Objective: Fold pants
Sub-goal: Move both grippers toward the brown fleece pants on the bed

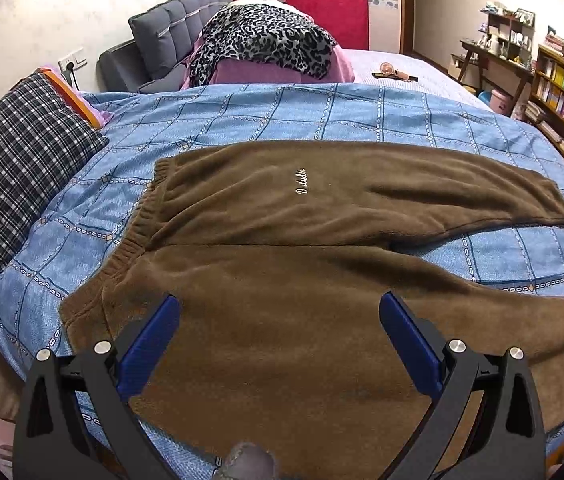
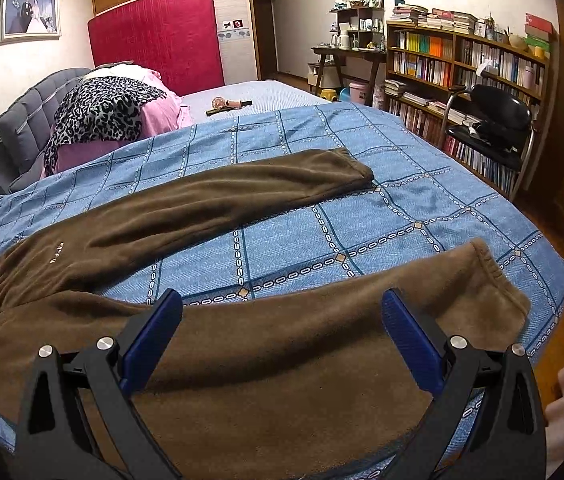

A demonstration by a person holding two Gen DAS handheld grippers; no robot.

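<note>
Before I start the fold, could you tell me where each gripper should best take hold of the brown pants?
I would grip the near leg of the brown pants, which lies flat across the blue quilt. The left gripper, open above the hip, could pinch the near edge just below the elastic waistband; the right gripper, also open, the near edge beside the cuff. Come from the near side, fingers low.

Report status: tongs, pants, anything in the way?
Left tongs open over the near leg by the waistband. Right tongs open over the same leg near the cuff. Pants flat, legs spread, unfolded. Nothing on them.
</note>
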